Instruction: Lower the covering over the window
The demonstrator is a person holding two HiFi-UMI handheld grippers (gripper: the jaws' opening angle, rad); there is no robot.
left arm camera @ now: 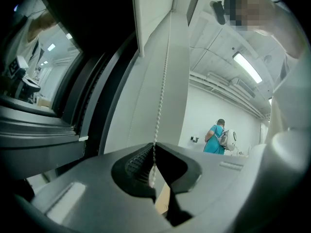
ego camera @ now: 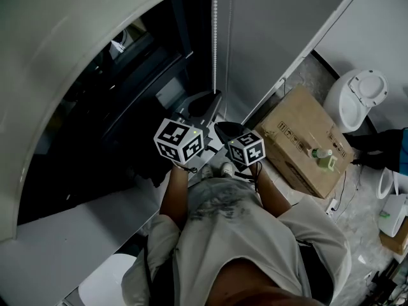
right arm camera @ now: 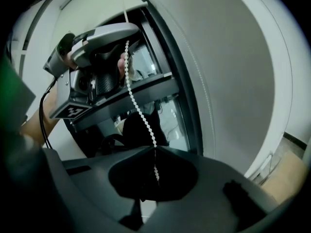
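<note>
Looking down in the head view, I hold the left gripper [ego camera: 205, 106] and the right gripper [ego camera: 224, 131] near together on the bead chain [ego camera: 214, 37], which hangs just right of the dark window [ego camera: 127, 94].

In the left gripper view my fingers are pinched together on the chain. In the right gripper view those fingers clamp it too, lower down.

It seems light, limp and slick, so I'd grip between beads. The blind itself I cannot make out surely.
</note>
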